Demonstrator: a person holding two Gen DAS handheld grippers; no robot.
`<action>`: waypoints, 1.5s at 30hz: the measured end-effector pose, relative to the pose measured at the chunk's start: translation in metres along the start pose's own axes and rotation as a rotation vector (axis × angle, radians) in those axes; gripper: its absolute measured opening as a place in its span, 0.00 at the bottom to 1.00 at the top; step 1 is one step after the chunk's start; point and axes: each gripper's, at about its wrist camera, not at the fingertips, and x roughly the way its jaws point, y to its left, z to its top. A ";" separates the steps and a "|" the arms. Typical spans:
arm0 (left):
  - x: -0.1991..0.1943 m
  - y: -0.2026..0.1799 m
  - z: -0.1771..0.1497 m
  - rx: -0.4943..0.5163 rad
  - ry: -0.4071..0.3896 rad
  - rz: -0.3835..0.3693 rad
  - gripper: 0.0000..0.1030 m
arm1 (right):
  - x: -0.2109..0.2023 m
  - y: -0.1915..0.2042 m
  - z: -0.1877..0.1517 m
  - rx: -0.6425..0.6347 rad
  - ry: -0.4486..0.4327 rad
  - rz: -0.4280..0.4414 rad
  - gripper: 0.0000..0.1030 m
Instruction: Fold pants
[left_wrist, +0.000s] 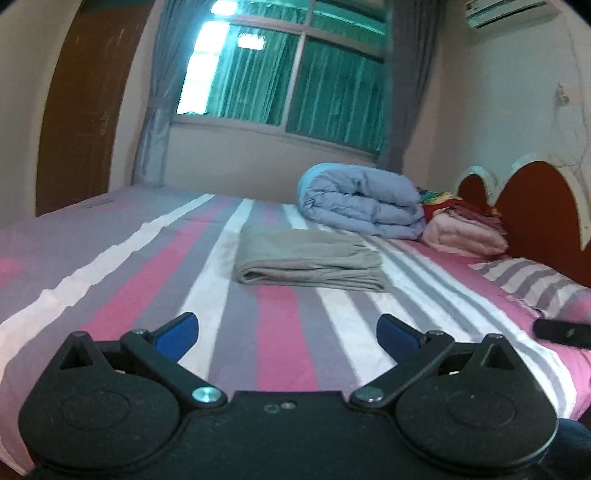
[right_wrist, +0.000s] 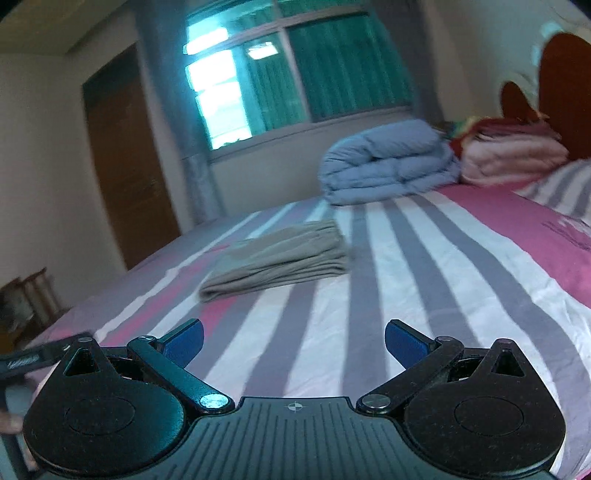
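Note:
The beige pants (left_wrist: 308, 260) lie folded in a flat rectangular stack on the striped bed sheet (left_wrist: 280, 343), in the middle of the bed. They also show in the right wrist view (right_wrist: 280, 260), left of centre. My left gripper (left_wrist: 288, 334) is open and empty, held back from the pants above the sheet. My right gripper (right_wrist: 294, 341) is open and empty too, well short of the pants. Part of the right gripper shows at the left wrist view's right edge (left_wrist: 563, 332).
A rolled blue quilt (left_wrist: 364, 199) and a pink folded stack (left_wrist: 465, 236) sit at the head of the bed by the red headboard (left_wrist: 535, 206). A striped pillow (left_wrist: 532, 282) lies at right. A window (left_wrist: 295, 81) and a wooden door (right_wrist: 125, 158) are behind.

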 end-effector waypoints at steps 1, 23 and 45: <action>-0.005 -0.003 -0.002 0.000 -0.006 -0.003 0.94 | -0.003 0.007 -0.005 -0.015 0.001 0.000 1.00; -0.034 -0.022 -0.021 0.028 -0.034 0.010 0.94 | -0.013 0.037 -0.022 -0.136 -0.037 -0.006 1.00; -0.038 -0.026 -0.021 0.054 -0.033 0.006 0.94 | -0.011 0.039 -0.025 -0.156 -0.027 -0.005 1.00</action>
